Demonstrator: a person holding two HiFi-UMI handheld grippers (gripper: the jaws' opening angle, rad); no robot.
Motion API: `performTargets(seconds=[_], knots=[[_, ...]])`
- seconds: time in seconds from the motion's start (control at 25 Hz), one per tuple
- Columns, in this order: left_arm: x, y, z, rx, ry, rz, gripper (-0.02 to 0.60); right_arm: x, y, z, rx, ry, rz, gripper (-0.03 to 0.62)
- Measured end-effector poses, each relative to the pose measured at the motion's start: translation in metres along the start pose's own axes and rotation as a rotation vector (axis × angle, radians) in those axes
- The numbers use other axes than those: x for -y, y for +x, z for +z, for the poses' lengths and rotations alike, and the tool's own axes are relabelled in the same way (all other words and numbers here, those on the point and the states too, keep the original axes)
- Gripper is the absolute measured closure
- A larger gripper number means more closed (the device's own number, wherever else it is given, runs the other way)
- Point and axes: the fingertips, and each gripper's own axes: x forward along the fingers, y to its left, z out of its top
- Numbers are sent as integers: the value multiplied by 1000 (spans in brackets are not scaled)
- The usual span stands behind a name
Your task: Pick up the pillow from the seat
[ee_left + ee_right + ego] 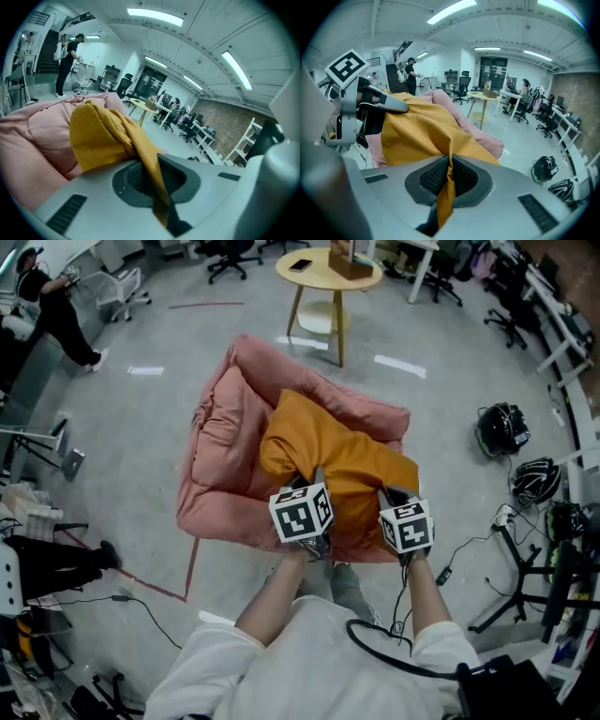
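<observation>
The left tongs (316,476) and the right tongs (386,493) are both clamped on the near edge of the orange pillow (323,442). It is over the pink seat (220,427), at frame centre.

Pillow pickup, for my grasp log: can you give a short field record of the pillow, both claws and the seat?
pillow: orange, fabric bunched, above the seat
left claw: shut on a fold of the pillow
right claw: shut on a fold of the pillow
seat: pink, cushioned, on the floor
pillow clear of seat: cannot tell
beyond seat: round table
</observation>
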Motion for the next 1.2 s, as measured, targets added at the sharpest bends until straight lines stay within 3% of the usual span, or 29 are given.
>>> performTargets(seconds=[0.36,0.92,1.2], knots=[[41,-51,-4,19,115,-184,557,-27,-74,-26,45,84,-159,562],[154,-79,-90,-119,252,-465,557,-12,-187,-135,41,275,-411,562],[211,-129,-148,-145,317,-555,557,-25,-260,-202,54,338,-490,562]])
